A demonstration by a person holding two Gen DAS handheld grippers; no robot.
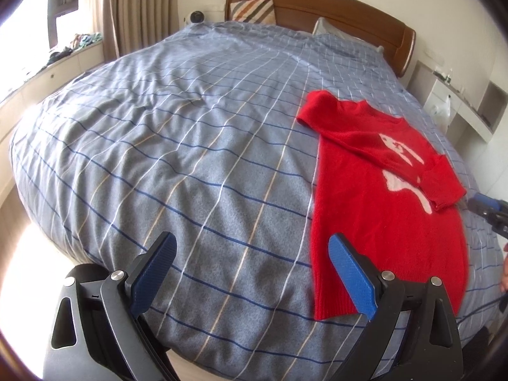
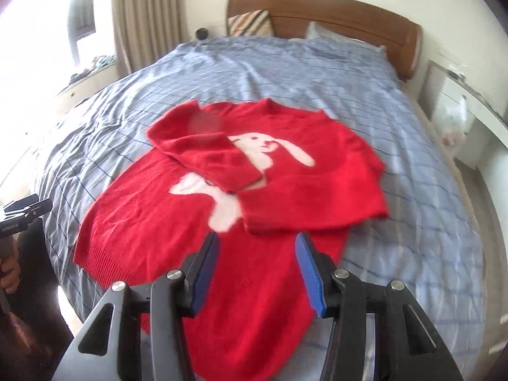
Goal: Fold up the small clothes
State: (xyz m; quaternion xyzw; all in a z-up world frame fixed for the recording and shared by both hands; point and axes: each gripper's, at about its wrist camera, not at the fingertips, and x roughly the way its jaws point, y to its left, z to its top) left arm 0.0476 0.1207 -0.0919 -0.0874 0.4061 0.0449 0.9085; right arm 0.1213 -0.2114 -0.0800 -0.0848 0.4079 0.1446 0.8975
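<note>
A small red sweater (image 2: pixel 260 171) with a white rabbit motif lies flat on the blue checked bedcover (image 2: pixel 397 101), both sleeves folded across its front. My right gripper (image 2: pixel 257 244) hovers over the hem half, open, with nothing between its blue pads. In the left wrist view the sweater (image 1: pixel 381 209) lies to the right. My left gripper (image 1: pixel 252 244) is open wide over bare cover by the near bed edge, its right finger (image 1: pixel 346 266) just overlapping the sweater's left side. The right gripper (image 1: pixel 489 212) shows at the far right edge.
A wooden headboard (image 1: pixel 333 9) with a striped pillow (image 1: pixel 254 9) stands at the far end. Curtains (image 1: pixel 139 9) and a cluttered window ledge (image 1: pixel 73 47) are on the left. White shelving (image 1: pixel 460 104) with a plastic bag is on the right. A hand (image 2: pixel 9 273) holds the left gripper (image 2: pixel 25 209).
</note>
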